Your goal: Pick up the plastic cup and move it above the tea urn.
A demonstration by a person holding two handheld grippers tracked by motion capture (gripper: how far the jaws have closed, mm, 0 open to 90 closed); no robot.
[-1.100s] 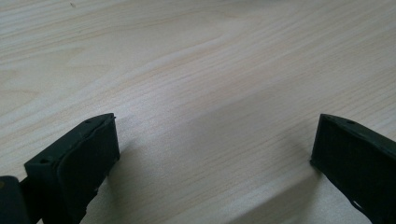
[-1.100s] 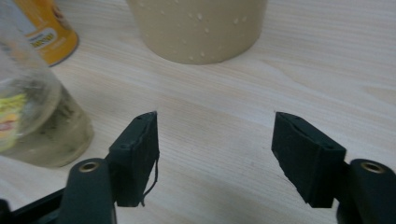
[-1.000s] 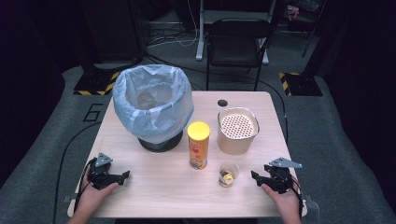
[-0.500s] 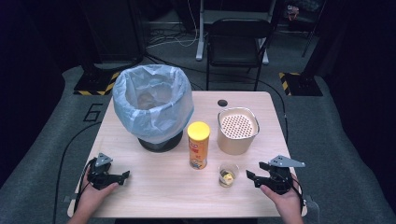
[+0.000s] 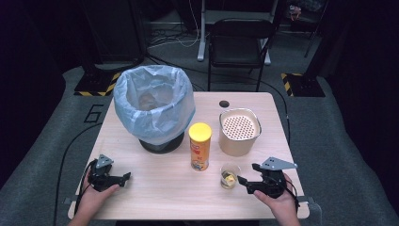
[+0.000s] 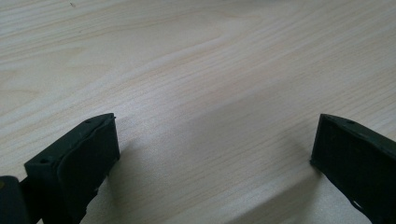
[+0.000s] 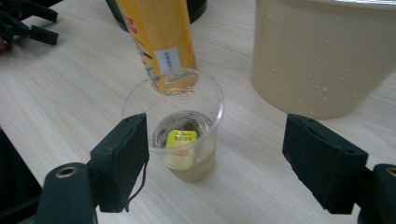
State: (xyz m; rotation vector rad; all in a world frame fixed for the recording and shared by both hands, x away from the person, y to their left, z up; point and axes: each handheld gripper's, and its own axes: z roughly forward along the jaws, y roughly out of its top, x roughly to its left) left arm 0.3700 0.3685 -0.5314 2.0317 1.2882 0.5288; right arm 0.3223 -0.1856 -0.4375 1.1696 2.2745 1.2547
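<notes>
While looking from the high view, we note the bagged bin [image 5: 154, 107], yellow canister [image 5: 200, 146], beige perforated-lid pot [image 5: 239, 131] and clear cup [image 5: 229, 176] on the wooden table [image 5: 164, 188]. Left gripper [image 6: 210, 154]: jaws apart over bare wood. Right gripper [image 7: 215, 161]: jaws spread beside the cup (yellow tag [image 7: 180, 142], pale liquid).

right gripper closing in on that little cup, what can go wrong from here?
1. The clear cup holds liquid and a yellow tea bag; the open right gripper sits off-centre, one jaw beside the wall, so it may get nudged and spill.
2. Thin plastic could buckle if squeezed hard.
3. The tall yellow can stands just behind; pushing the cup could knock it.
</notes>
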